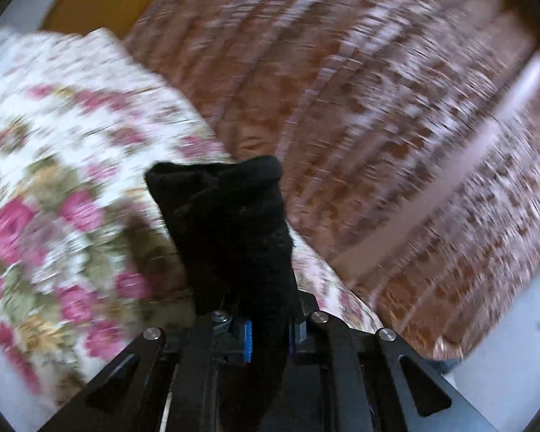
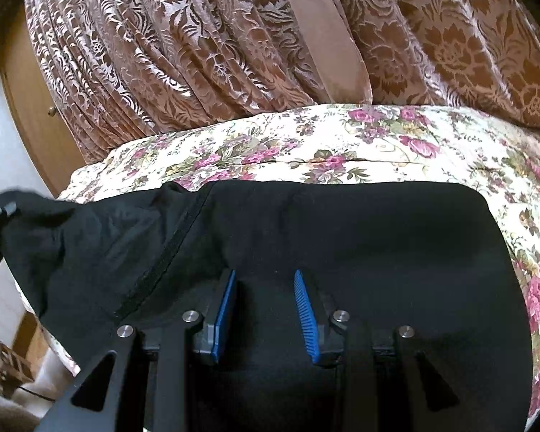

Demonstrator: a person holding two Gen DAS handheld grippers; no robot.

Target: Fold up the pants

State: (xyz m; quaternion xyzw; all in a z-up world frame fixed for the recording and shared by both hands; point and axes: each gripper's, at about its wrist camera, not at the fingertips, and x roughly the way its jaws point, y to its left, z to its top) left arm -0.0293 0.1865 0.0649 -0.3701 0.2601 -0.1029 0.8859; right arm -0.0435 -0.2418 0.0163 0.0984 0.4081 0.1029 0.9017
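We see our left gripper (image 1: 270, 327) clamped on a bunched corner of the black pants (image 2: 306, 237), lifted off the floral bed cover (image 2: 378, 136). Our right gripper (image 2: 266, 288) hovers with fingers apart over the pants spread flat.

Pants (image 2: 306, 237) on bedspread (image 2: 342, 136); curtain (image 2: 198, 43) behind; left corner in left claw (image 1: 270, 334).
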